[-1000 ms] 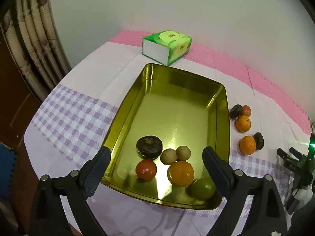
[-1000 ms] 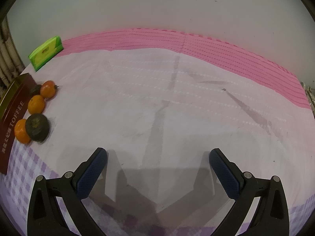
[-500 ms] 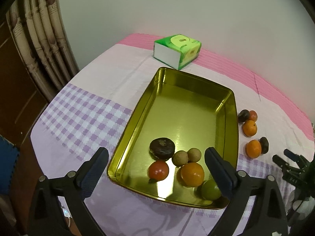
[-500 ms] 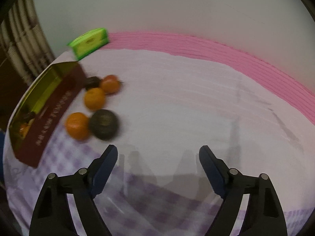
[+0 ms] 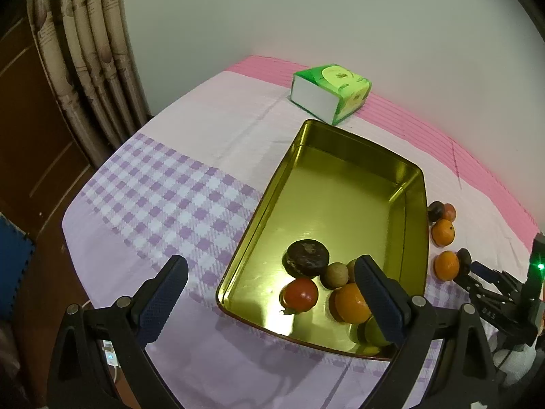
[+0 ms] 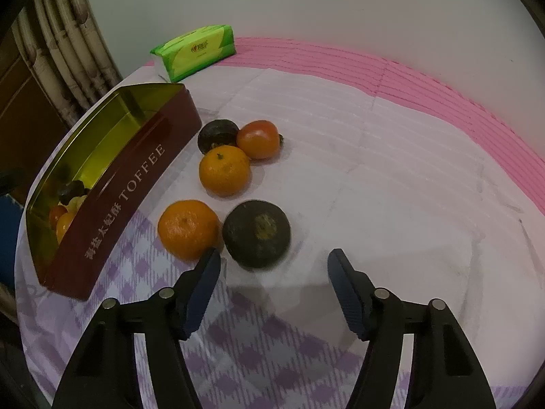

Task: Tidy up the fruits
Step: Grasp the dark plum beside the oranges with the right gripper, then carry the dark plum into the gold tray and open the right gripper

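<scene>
A gold tin point(image 5: 344, 184) with dark red sides point(image 6: 136, 184) lies on the cloth. It holds a dark fruit point(image 5: 307, 261), a tomato point(image 5: 299, 293), an orange point(image 5: 351, 302), brown round fruits point(image 5: 335, 274) and a green one point(image 5: 374, 334). Right of the tin lie two oranges point(image 6: 224, 169) point(image 6: 188, 228), a tomato point(image 6: 259, 139) and two dark fruits point(image 6: 218, 135) point(image 6: 257, 233). My right gripper point(image 6: 274, 269) hovers just short of the nearer dark fruit, its jaws closing with nothing between them. My left gripper point(image 5: 272, 286) stands open over the tin's near left edge, empty.
A green tissue pack point(image 5: 332, 93) lies behind the tin near the pink strip. A curtain point(image 5: 95, 78) hangs at the left past the table edge. The right gripper's body point(image 5: 500, 300) shows at the right in the left wrist view. Open cloth spreads right of the fruits.
My right gripper swung left, bringing the loose fruits and the tin into its view, and its jaws narrowed. My left gripper drifted left a little; the tin now sits further right.
</scene>
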`<act>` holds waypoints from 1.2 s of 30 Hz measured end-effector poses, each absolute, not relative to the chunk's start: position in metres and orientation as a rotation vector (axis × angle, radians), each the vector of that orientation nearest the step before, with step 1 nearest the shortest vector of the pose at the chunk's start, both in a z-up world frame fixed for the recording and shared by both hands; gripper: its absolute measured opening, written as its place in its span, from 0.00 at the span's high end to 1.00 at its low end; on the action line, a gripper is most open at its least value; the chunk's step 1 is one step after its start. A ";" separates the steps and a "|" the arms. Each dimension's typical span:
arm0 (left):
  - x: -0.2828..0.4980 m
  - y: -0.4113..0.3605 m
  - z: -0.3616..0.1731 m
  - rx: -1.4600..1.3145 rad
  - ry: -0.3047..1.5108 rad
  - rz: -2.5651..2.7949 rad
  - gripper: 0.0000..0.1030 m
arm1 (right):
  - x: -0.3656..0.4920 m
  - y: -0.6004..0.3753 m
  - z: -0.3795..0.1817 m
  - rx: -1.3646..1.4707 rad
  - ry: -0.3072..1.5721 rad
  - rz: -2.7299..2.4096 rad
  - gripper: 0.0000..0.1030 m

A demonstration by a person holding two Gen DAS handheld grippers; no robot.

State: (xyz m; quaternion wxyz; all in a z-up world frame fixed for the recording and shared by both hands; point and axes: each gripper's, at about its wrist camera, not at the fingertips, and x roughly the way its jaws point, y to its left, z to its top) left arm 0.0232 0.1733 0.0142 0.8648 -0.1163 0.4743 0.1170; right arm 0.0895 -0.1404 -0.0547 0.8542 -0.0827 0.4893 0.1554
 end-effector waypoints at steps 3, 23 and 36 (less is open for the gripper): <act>0.022 0.177 0.013 -0.255 0.993 0.251 0.06 | 0.094 -0.137 -0.054 -0.173 1.024 0.320 0.40; 0.023 0.187 0.005 -0.295 1.023 0.264 0.06 | 0.094 -0.130 -0.044 -0.191 1.005 0.314 0.62; 0.020 0.193 0.007 -0.331 1.008 0.261 0.06 | 0.088 -0.109 -0.009 -0.174 0.946 0.374 0.62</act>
